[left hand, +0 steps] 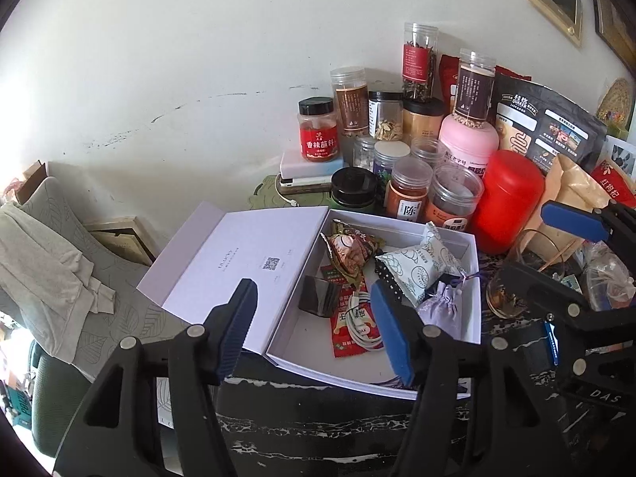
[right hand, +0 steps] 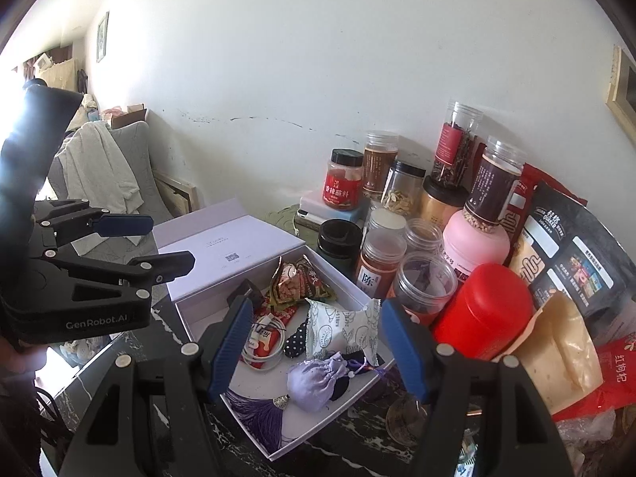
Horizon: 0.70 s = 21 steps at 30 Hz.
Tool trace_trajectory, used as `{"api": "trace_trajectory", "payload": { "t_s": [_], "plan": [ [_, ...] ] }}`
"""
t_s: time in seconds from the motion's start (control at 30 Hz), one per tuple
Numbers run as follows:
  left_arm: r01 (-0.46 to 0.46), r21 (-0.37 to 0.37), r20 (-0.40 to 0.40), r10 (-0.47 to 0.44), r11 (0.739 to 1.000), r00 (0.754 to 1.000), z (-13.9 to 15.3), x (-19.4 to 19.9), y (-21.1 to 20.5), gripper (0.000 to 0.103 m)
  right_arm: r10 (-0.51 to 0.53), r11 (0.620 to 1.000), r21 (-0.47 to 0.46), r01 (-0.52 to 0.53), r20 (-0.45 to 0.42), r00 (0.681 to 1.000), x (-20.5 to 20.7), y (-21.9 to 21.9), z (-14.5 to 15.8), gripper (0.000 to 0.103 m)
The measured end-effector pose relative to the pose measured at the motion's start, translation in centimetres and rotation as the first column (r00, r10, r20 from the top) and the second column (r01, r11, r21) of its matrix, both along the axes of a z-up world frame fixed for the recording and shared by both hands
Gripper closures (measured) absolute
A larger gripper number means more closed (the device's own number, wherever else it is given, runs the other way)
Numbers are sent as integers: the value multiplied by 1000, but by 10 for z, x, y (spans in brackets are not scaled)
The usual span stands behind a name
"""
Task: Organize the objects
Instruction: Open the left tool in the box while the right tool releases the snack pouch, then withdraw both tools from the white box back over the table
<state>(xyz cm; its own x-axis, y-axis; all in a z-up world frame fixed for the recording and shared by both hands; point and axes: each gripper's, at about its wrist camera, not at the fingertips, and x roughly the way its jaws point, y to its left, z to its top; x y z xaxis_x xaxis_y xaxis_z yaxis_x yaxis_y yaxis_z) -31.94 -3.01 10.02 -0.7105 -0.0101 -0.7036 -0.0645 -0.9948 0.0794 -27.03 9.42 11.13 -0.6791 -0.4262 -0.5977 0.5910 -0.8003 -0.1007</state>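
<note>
A white box [left hand: 471,252] lies open on the dark table [left hand: 318,429], lid [left hand: 238,262] folded flat, before a crowd of jars [left hand: 409,187]. In it lie snack packets [left hand: 413,268], a cable [left hand: 361,328] and a lilac pouch [left hand: 443,302]. Above it, the left gripper [left hand: 314,318] and right gripper [right hand: 318,342] both gape empty.

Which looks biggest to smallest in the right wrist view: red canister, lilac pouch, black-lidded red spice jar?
1. Red canister, clearly largest.
2. Lilac pouch.
3. Red spice jar, smallest as seen.
The jar stands far back by the wall and the pouch lies close to the camera, so their order is unsure.
</note>
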Motion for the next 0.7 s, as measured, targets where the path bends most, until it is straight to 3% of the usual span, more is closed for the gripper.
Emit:
{"api": "trace_trajectory", "payload": {
  "t_s": [0.1, 0.7],
  "plan": [
    [-9, -2, -15, 9, 1000, 1000, 11, 17, 1, 38, -3, 1000, -8, 3, -10, 1000, 13, 4, 8, 29],
    [-33, -33, -61, 31, 999, 998, 40, 113, 13, 20, -19, 999, -32, 19, -26, 999, 84, 35, 25, 25]
  ]
}}
